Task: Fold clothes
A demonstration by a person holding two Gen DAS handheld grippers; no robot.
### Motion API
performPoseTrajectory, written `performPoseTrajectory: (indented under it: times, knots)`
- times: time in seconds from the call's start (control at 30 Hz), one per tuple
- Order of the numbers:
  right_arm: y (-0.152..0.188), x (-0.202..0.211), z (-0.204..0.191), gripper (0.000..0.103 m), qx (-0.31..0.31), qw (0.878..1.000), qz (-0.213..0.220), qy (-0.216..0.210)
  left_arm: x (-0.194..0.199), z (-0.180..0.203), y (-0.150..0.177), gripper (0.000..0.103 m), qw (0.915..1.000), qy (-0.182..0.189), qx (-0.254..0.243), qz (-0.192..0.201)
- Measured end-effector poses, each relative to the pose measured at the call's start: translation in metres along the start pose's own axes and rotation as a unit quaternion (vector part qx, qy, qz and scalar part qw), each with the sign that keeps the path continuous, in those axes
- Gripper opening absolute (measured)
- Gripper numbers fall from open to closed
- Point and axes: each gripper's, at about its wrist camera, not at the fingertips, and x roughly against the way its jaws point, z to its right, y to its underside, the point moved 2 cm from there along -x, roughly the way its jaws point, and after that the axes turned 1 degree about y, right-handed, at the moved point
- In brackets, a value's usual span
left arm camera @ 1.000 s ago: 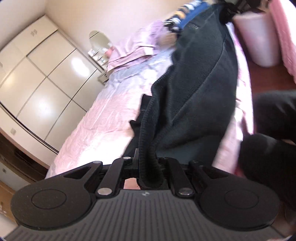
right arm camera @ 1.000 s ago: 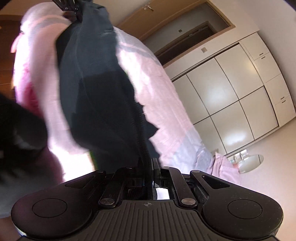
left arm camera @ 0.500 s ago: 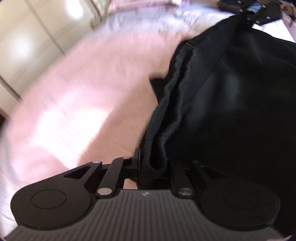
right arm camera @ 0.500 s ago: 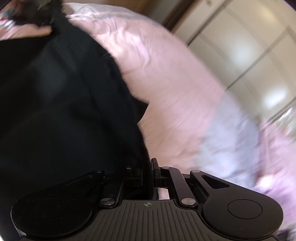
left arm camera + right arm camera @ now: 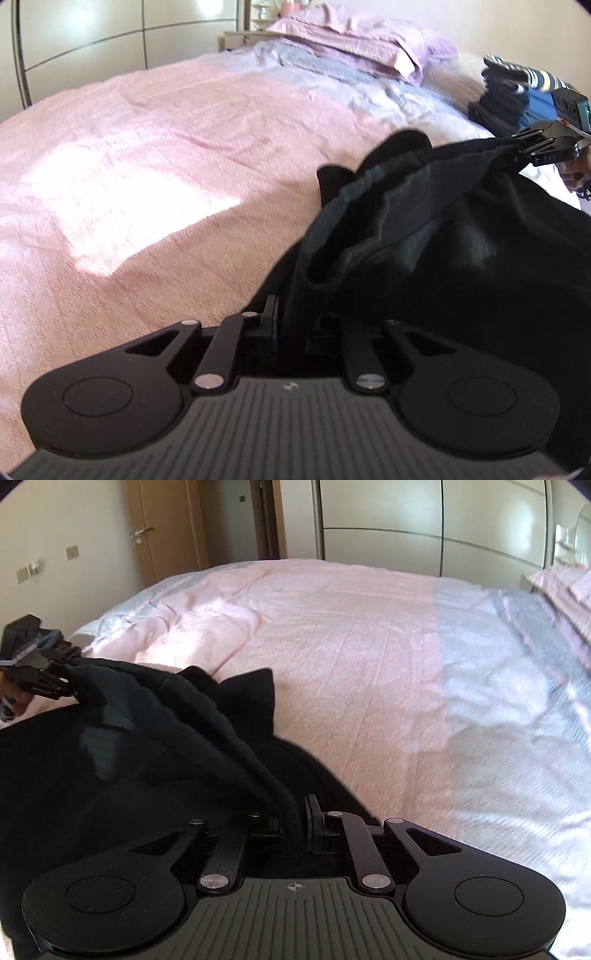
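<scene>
**Dark knit held by its hem over the pink bed**

The left gripper (image 5: 291, 328) had its fingers pinched on the ribbed edge of a black knitted garment (image 5: 461, 258), low in the middle of its own view. The right gripper (image 5: 295, 823) nipped the same corded hem at the bottom centre of its view, though its jaws were just easing apart with the cloth between them. The garment sagged between the two tools, filling the right half of the left view and the lower left of the right one, its bulk resting on the pink textured bedspread (image 5: 147, 166). I judged it soft, limp and fairly heavy for cloth, apt to droop and bunch, not slippery. The thick ribbed hem looked the surest place to grip. Folded lilac pillows (image 5: 354, 40) lay upper centre, and a stack of dark folded clothes (image 5: 509, 99) upper right.
</scene>
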Motion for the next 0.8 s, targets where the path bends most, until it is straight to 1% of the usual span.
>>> performPoseTrajectory:
  times: [0.07, 0.1, 0.17, 0.23, 0.27, 0.3, 0.33, 0.37, 0.4, 0.43, 0.5, 0.53, 0.57, 0.6, 0.63, 0.67, 0.73, 0.77, 0.8]
  knots:
    - [-0.006, 0.003, -0.002, 0.008, 0.015, 1.0, 0.009, 0.015, 0.004, -0.005, -0.011, 0.01, 0.9999, -0.007, 0.001, 0.015]
    - [-0.009, 0.002, 0.0, 0.008, 0.018, 1.0, 0.016, 0.019, -0.001, -0.009, -0.015, 0.011, 0.9998, -0.009, 0.005, 0.017]
    - [-0.015, -0.002, 0.004, 0.008, 0.018, 0.999, 0.022, 0.025, -0.015, -0.019, -0.02, 0.011, 0.9998, -0.01, 0.015, 0.014]
    - [-0.016, -0.017, 0.008, 0.009, 0.019, 0.999, 0.013, 0.033, -0.032, -0.026, -0.021, 0.013, 0.9996, -0.014, 0.024, 0.004]
    - [-0.014, -0.029, 0.011, 0.009, 0.018, 0.999, -0.002, 0.035, -0.042, -0.028, -0.018, 0.017, 0.9994, -0.019, 0.029, -0.008]
    - [-0.01, -0.039, 0.014, 0.009, 0.016, 0.999, -0.014, 0.034, -0.053, -0.029, -0.015, 0.023, 0.9989, -0.025, 0.033, -0.02]
    - [-0.005, -0.046, 0.017, 0.013, 0.013, 0.999, -0.019, 0.038, -0.063, -0.031, -0.012, 0.027, 0.9983, -0.03, 0.037, -0.032]
    - [0.0, -0.051, 0.019, 0.032, 0.008, 0.999, -0.02, 0.045, -0.064, -0.033, -0.011, 0.034, 0.9979, -0.036, 0.043, -0.034]
    - [0.004, -0.052, 0.023, 0.043, -0.003, 0.998, -0.014, 0.055, -0.06, -0.035, -0.012, 0.035, 0.9975, -0.042, 0.049, -0.03]
    - [0.007, -0.048, 0.029, 0.057, -0.021, 0.997, -0.003, 0.068, -0.055, -0.037, -0.013, 0.035, 0.997, -0.048, 0.055, -0.026]
    - [0.009, -0.031, 0.039, 0.058, -0.068, 0.995, 0.021, 0.063, -0.047, -0.042, -0.014, 0.035, 0.9957, -0.061, 0.067, -0.019]
    - [0.01, -0.018, 0.041, 0.058, -0.084, 0.993, 0.033, 0.069, -0.042, -0.044, -0.015, 0.035, 0.995, -0.067, 0.073, -0.015]
    - [0.01, -0.004, 0.041, 0.058, -0.093, 0.991, 0.044, 0.085, -0.033, -0.041, -0.015, 0.035, 0.9949, -0.071, 0.071, -0.011]
    - [0.01, 0.01, 0.041, 0.058, -0.102, 0.988, 0.056, 0.101, -0.022, -0.034, -0.015, 0.033, 0.9952, -0.074, 0.064, -0.007]
    - [0.012, 0.026, 0.04, 0.058, -0.116, 0.985, 0.07, 0.107, -0.011, -0.028, -0.014, 0.03, 0.9954, -0.076, 0.057, -0.002]
    - [0.014, 0.042, 0.038, 0.058, -0.13, 0.982, 0.082, 0.106, 0.0, -0.021, -0.014, 0.027, 0.9956, -0.079, 0.05, 0.002]
    - [0.021, 0.073, 0.031, 0.058, -0.154, 0.977, 0.101, 0.104, 0.022, -0.008, -0.013, 0.027, 0.9957, -0.085, 0.037, 0.011]
    - [0.025, 0.087, 0.024, 0.059, -0.162, 0.976, 0.105, 0.101, 0.031, 0.003, -0.01, 0.027, 0.9965, -0.078, 0.028, 0.014]
    - [0.032, 0.097, 0.012, 0.059, -0.165, 0.977, 0.106, 0.089, 0.04, 0.016, -0.005, 0.028, 0.9977, -0.063, 0.018, 0.016]
